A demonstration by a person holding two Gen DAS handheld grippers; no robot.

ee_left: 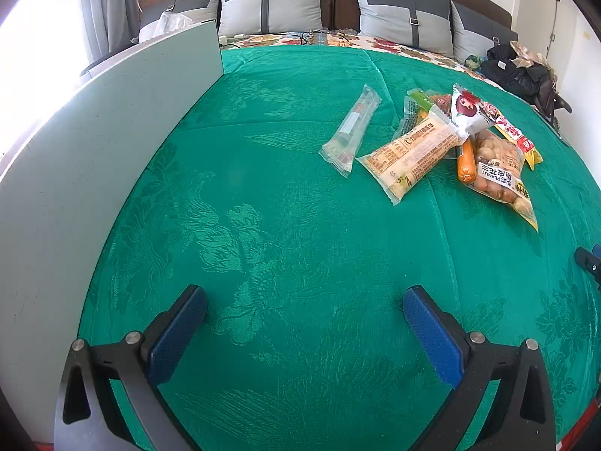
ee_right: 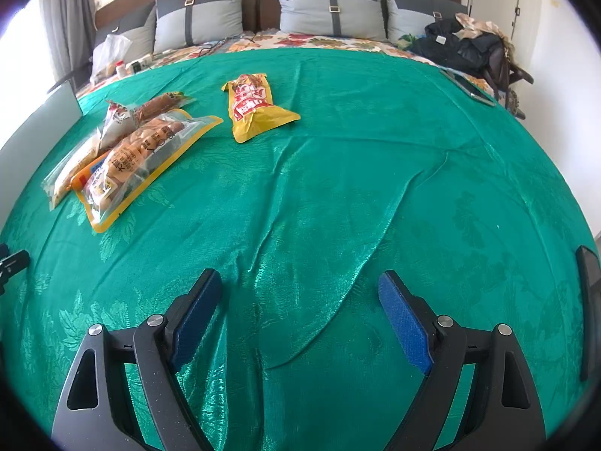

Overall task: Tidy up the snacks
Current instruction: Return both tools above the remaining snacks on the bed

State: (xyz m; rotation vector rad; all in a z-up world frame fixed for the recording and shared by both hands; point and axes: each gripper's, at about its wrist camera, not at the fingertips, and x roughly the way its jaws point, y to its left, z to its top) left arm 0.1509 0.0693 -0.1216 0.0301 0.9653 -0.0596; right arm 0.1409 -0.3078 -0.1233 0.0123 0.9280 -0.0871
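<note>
Several snack packets lie on a green bedspread [ee_left: 263, 206]. In the left wrist view a clear long packet [ee_left: 351, 131] lies apart to the left of a pile: a yellow cracker pack [ee_left: 411, 154], a peanut bag [ee_left: 499, 173], an orange sausage [ee_left: 465, 161] and a white-red pouch [ee_left: 469, 111]. My left gripper [ee_left: 304, 304] is open and empty, well short of them. In the right wrist view the peanut bag [ee_right: 142, 158] and pile sit at the left, and a yellow-red bag [ee_right: 253, 107] lies alone. My right gripper [ee_right: 298, 289] is open and empty over bare cloth.
A grey-white board [ee_left: 94, 143] stands along the bed's left side. Grey pillows [ee_left: 270, 7] line the headboard. Dark clothes and a bag [ee_right: 469, 49] are piled at the far right corner. A dark flat object [ee_right: 588, 300] is at the right edge.
</note>
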